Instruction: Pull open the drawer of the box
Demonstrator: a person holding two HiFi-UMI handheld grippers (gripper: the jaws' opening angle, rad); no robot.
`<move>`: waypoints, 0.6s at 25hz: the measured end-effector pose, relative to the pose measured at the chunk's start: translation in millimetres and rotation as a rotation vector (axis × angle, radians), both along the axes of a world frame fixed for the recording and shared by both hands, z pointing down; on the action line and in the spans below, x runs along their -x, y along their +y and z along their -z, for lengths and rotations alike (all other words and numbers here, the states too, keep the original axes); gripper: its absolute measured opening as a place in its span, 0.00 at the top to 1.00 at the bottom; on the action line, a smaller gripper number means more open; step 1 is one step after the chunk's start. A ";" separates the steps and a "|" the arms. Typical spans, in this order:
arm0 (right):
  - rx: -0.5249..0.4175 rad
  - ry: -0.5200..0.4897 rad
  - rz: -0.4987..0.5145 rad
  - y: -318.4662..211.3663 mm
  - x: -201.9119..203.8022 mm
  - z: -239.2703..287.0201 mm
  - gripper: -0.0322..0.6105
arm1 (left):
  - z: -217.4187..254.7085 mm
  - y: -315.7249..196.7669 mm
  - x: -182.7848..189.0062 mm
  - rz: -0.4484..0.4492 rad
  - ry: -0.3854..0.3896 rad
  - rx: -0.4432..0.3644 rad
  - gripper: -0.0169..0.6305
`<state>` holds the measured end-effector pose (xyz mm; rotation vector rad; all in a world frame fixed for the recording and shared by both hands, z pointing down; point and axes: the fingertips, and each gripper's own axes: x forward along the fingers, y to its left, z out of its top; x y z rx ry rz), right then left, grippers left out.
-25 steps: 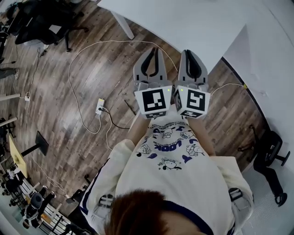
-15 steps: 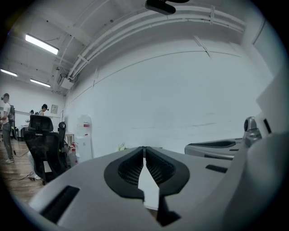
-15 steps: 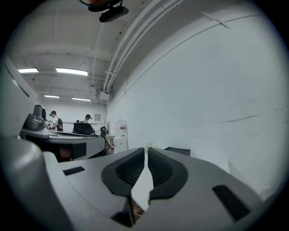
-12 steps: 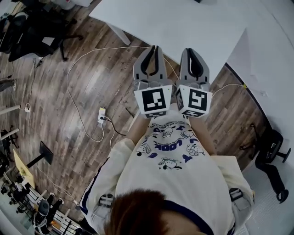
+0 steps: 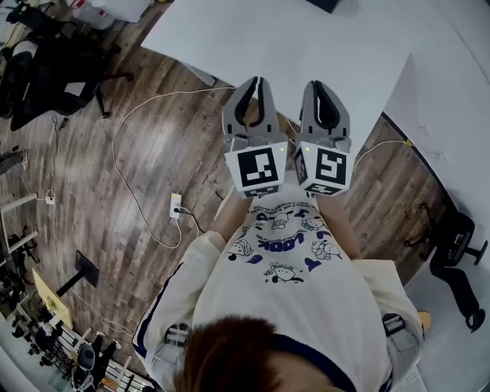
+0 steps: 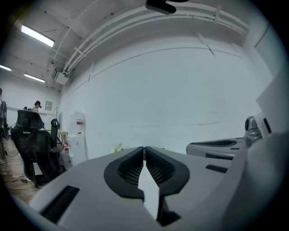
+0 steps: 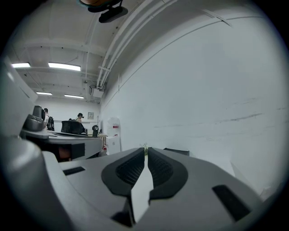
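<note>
No box or drawer shows in any view. In the head view my left gripper and right gripper are held side by side in front of the person's chest. Both point forward over the near edge of a white table. In the left gripper view the left gripper has its jaws closed tip to tip with nothing between them. The right gripper in its own view is closed the same way and is empty. Both face a white wall.
A dark flat object lies at the table's far edge. A white cable and a power strip lie on the wooden floor to the left. Black office chairs stand far left, and another chair at the right.
The head view has shifted so that more of the white table shows at the top. Both grippers keep their place side by side and stay closed.
</note>
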<state>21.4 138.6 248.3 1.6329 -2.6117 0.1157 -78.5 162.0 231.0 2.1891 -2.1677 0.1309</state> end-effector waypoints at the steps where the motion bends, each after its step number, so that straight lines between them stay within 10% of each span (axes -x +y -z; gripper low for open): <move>1: 0.001 0.000 -0.005 -5.1 1.4 -0.8 0.89 | -0.8 -5.2 2.2 -0.005 0.001 0.000 0.93; 15: 0.015 0.010 -0.060 -52.1 18.4 -10.1 0.89 | -11.3 -54.4 24.4 -0.064 -0.017 0.027 0.93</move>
